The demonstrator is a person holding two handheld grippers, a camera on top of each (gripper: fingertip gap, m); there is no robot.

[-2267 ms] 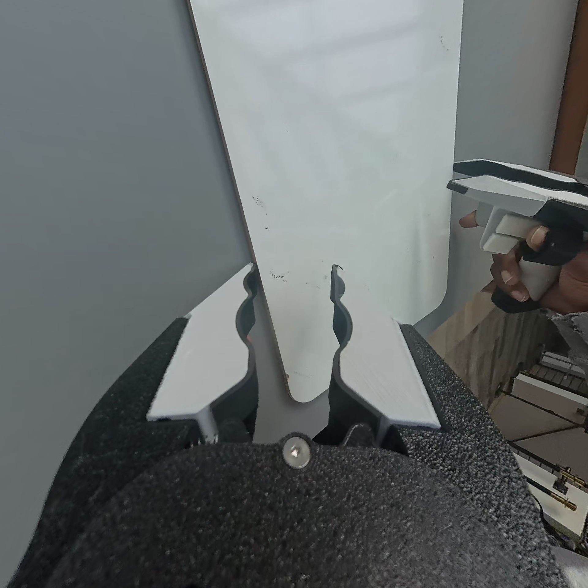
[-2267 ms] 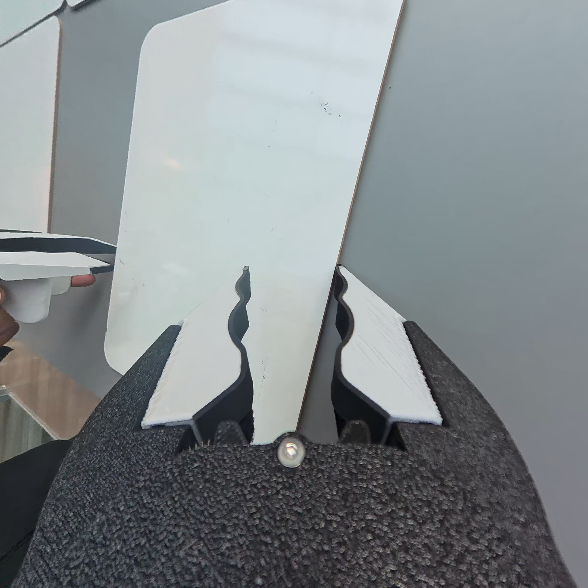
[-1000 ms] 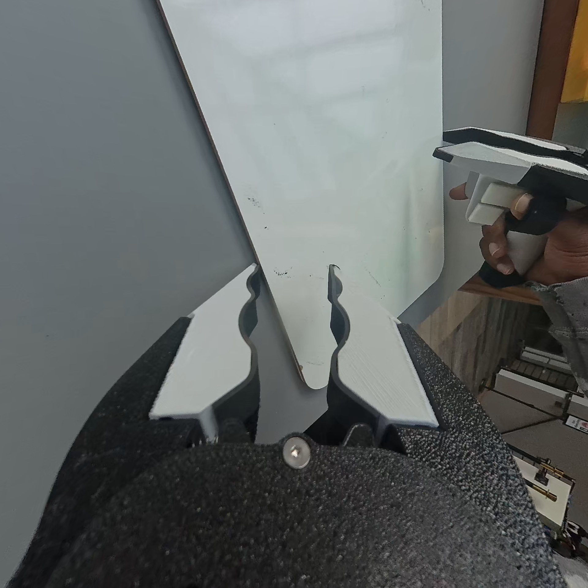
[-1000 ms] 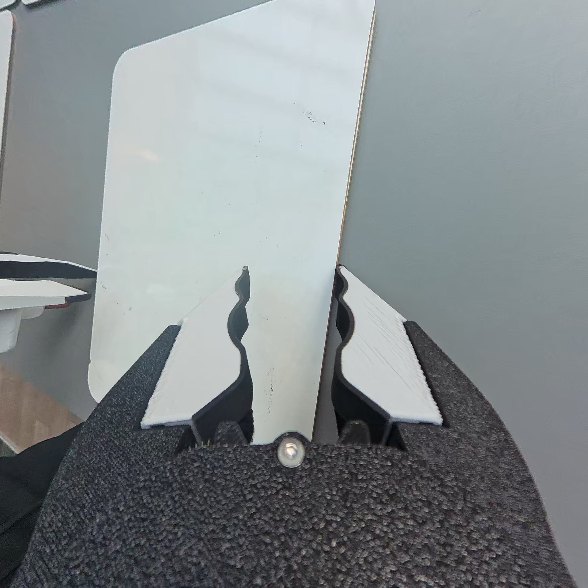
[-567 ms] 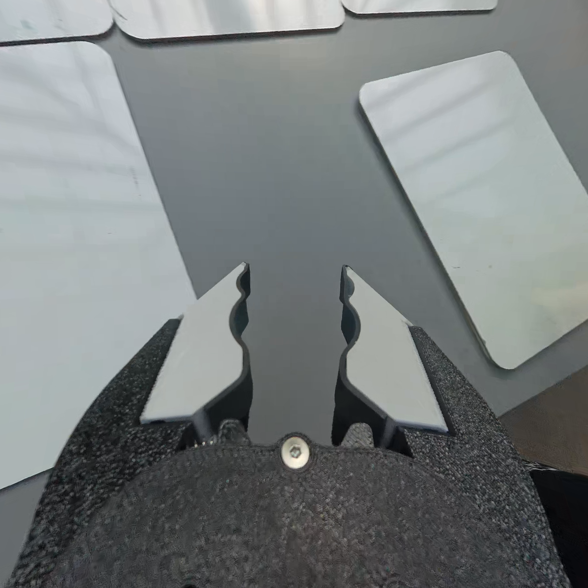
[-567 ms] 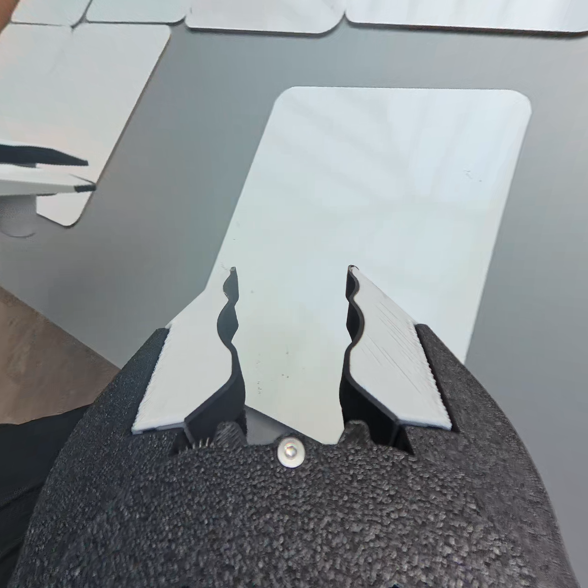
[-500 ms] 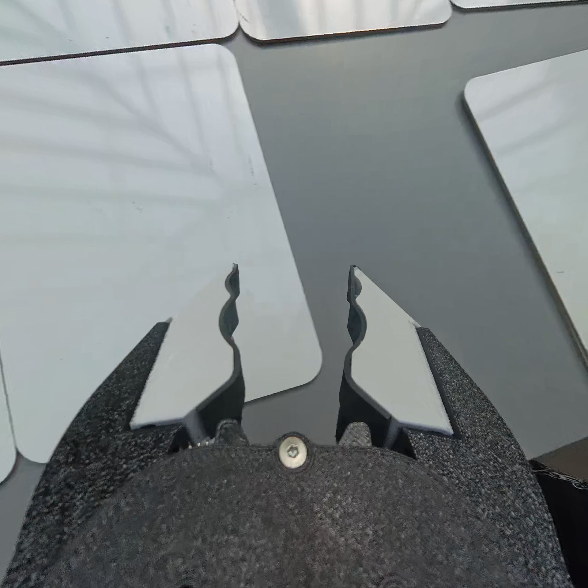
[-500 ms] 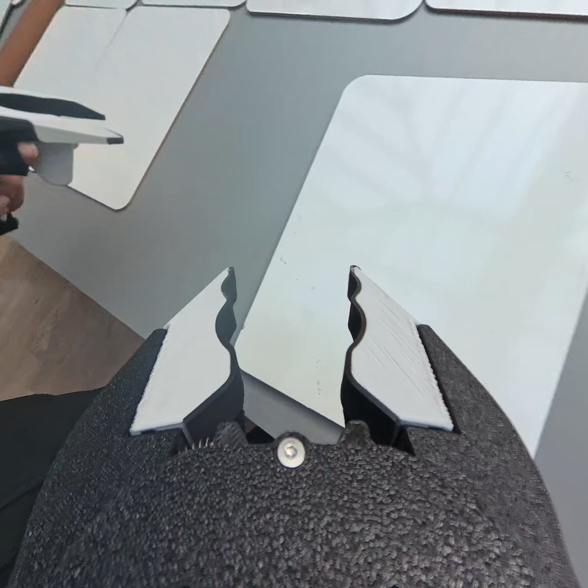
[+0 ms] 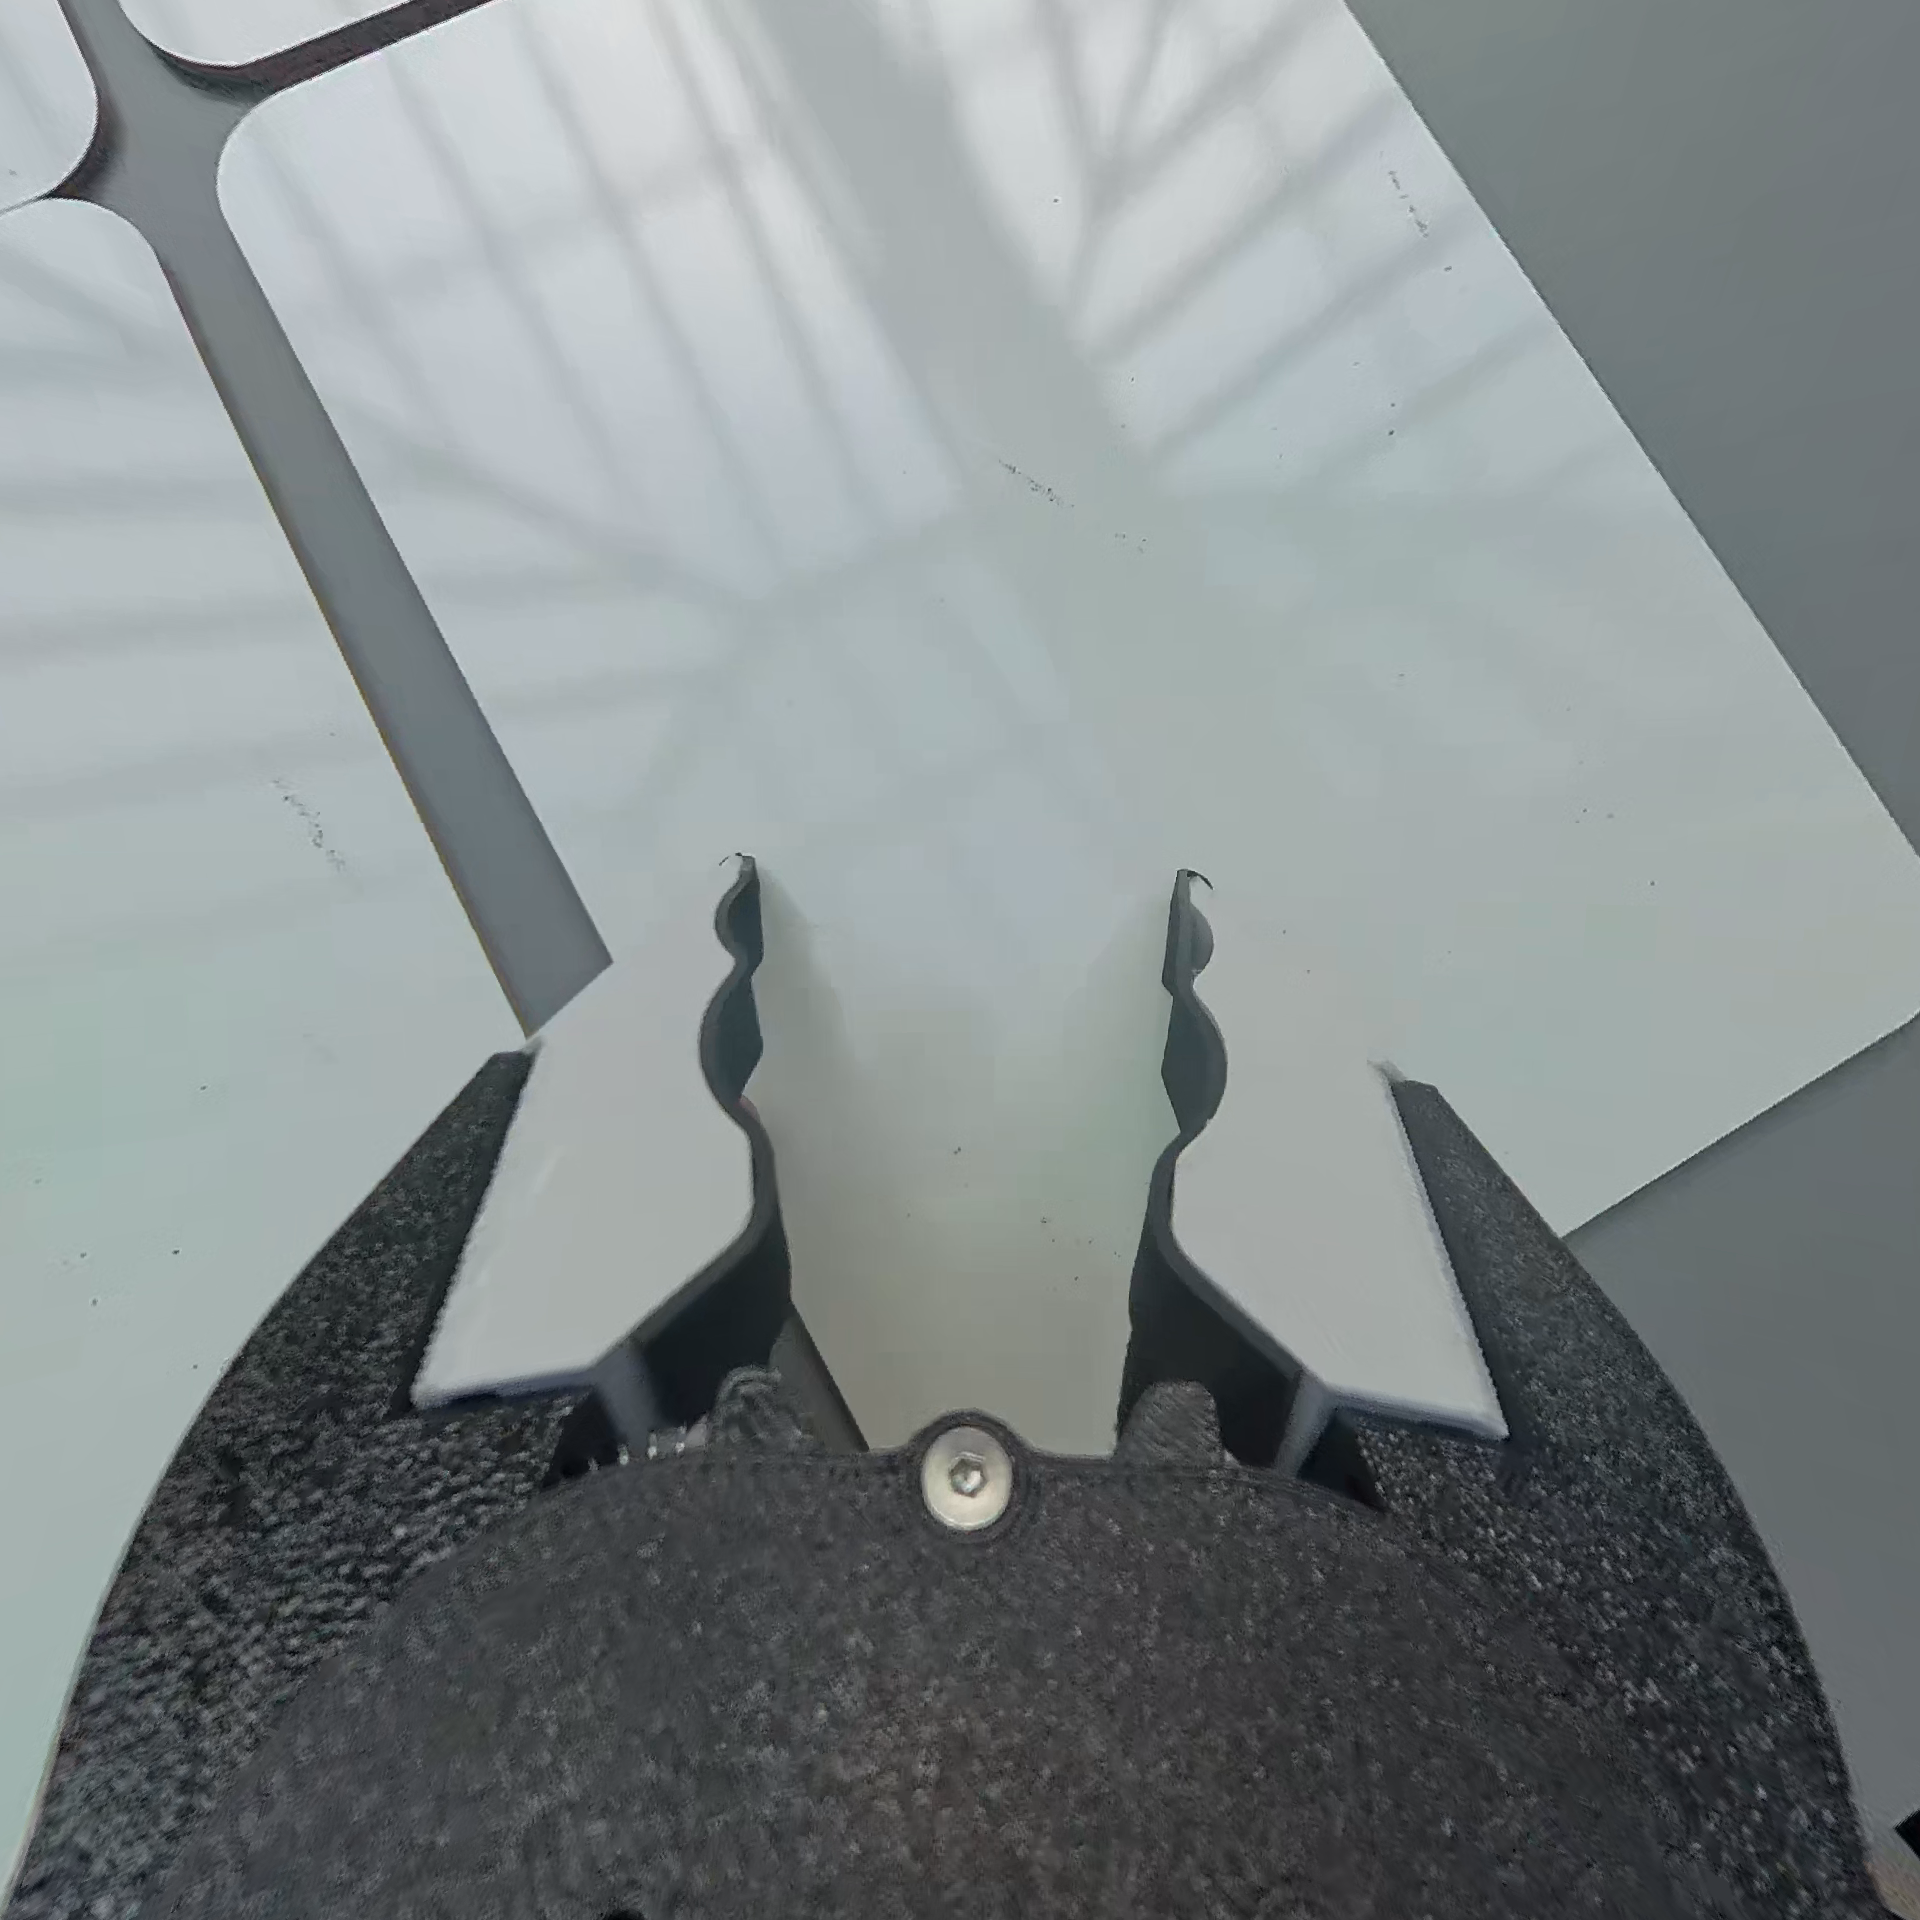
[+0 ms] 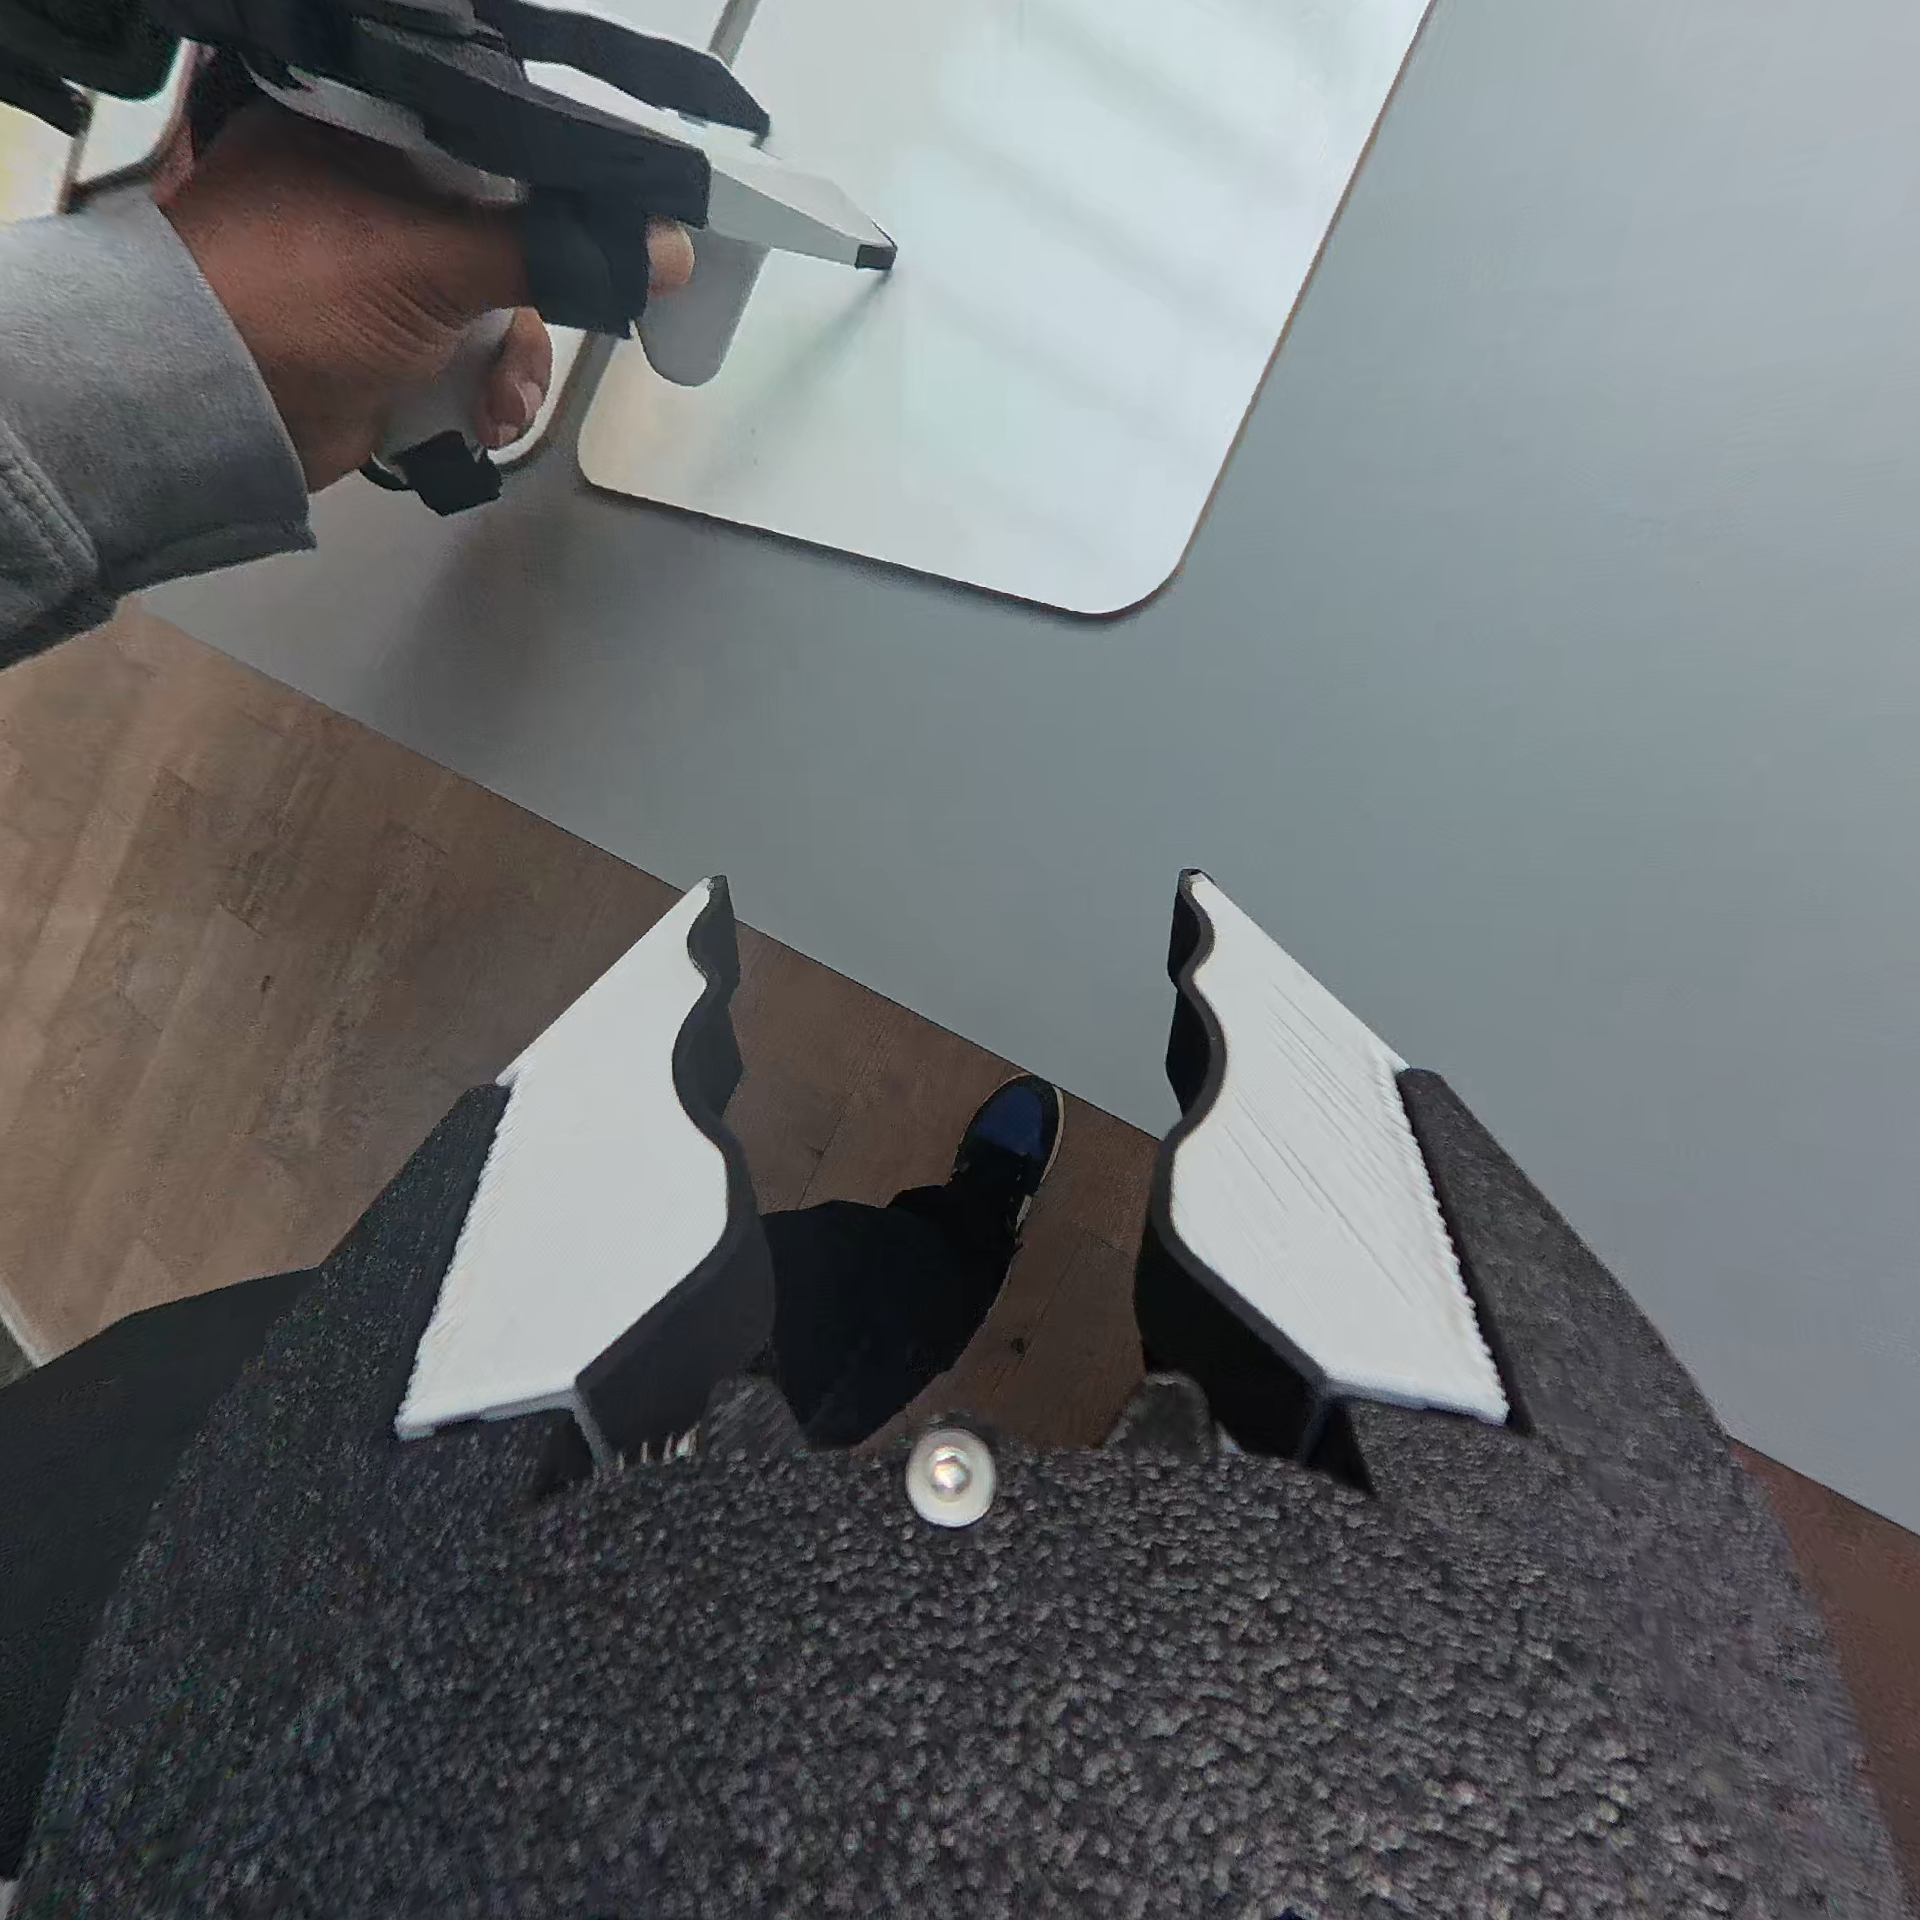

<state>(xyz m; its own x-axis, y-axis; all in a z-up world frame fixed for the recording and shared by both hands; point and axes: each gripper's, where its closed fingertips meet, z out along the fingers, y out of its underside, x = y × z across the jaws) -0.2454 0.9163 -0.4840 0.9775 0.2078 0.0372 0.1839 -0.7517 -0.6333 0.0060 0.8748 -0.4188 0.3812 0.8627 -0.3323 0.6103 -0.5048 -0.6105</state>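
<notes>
My left gripper [image 9: 966, 873] is open and empty, and it hovers over a glossy white board [image 9: 935, 520] that lies flat on the grey table. My right gripper [image 10: 951, 883] is open and empty, and it hangs over the table's front edge [image 10: 862, 966], above the wooden floor. In the right wrist view the left gripper [image 10: 831, 234] shows at the upper left, held by a hand [image 10: 343, 291], its fingertips over the white board [image 10: 1039, 364].
More white boards [image 9: 187, 831] lie to the left on the grey table [image 9: 1714, 260], with narrow gaps between them. Below the table edge are a wooden floor [image 10: 260, 883] and a person's leg and shoe [image 10: 1008, 1132]. A grey sleeve [image 10: 104, 416] is at the left.
Both grippers have opened wider. The left moved over a white board. The right pulled back off its board to the table's front edge.
</notes>
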